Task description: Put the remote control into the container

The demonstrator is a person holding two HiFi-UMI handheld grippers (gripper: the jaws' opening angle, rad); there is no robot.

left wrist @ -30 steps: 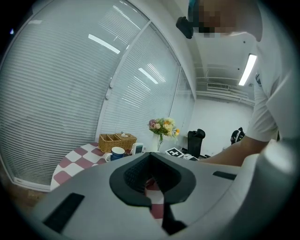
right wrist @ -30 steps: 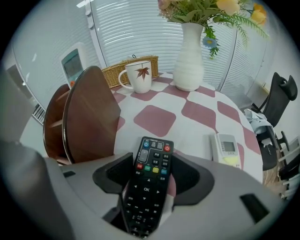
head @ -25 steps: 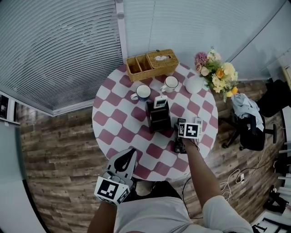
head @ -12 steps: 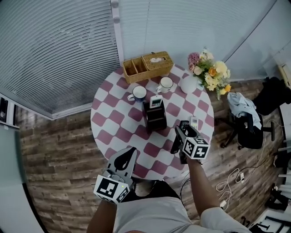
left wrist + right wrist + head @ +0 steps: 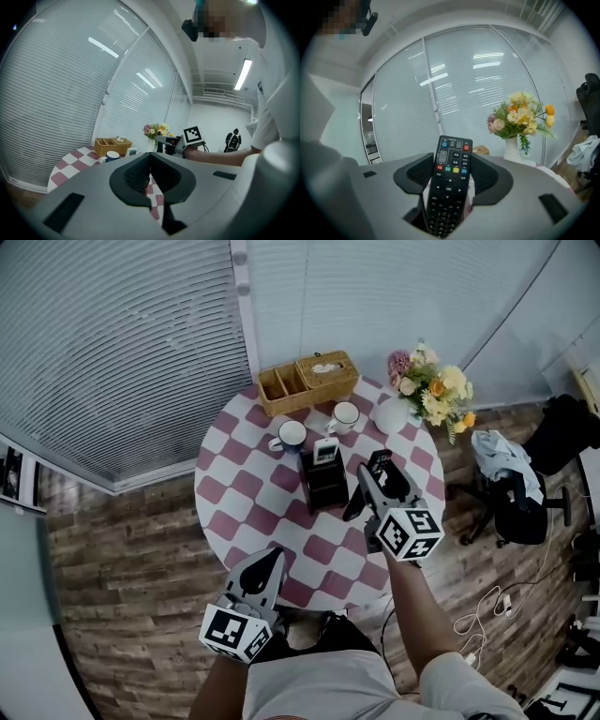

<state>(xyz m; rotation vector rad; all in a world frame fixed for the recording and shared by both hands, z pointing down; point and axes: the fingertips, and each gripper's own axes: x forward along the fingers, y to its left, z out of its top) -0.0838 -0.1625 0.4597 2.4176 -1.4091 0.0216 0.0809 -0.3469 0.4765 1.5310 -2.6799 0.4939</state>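
The round table [image 5: 220, 521] has a red and white checked cloth. On it sit a wicker basket [image 5: 305, 381], two cups, a vase of flowers [image 5: 433, 390] and, near the middle, a dark container [image 5: 326, 486]. A white thing [image 5: 326, 450] stands up in the container. It may be another remote, but it is too small in the head view to be sure.

The big change is with the right gripper [image 5: 375, 488]. A second ago it was down low on the table's right side, right at the black remote control [image 5: 449, 187]. Now it is up in the air, just to the right of the container, and the remote has come up with it. The jaws are wide and squeeze the remote from both sides. The buttons face the camera, and the top end sticks out past the jaw tips.

So the pick-up looks done. I think the next job is to swing the remote over the container's open top and lower it in, next to the white thing, without bumping it.

The left gripper [image 5: 272, 561] has stayed by the near edge of the table. Its jaws are together with nothing in them.
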